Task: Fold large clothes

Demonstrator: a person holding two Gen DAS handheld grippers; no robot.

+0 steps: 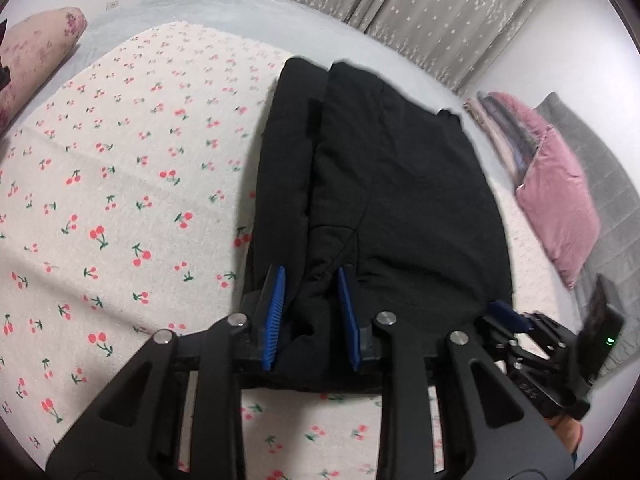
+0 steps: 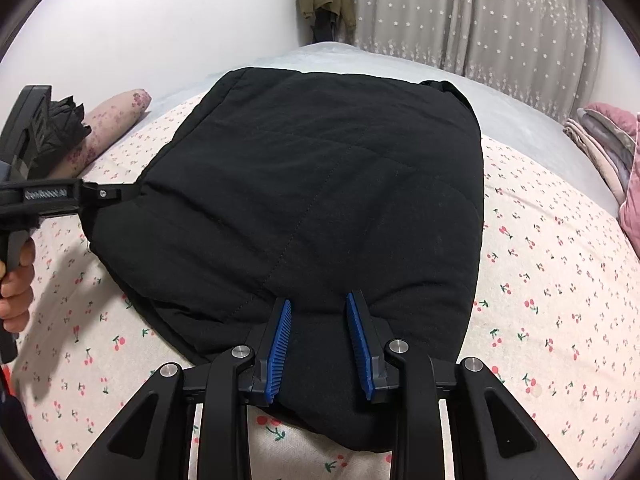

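one black garment (image 2: 320, 200), two grippers (image 1: 311, 280) (image 2: 319, 304), both gripping its near edge

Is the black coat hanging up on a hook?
No, the black coat lies spread flat on the cherry-print bedsheet.

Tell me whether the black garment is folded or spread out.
Folded: the black garment lies on the cherry-print sheet as a compact oblong, with doubled layers showing along its left edge in the left wrist view.
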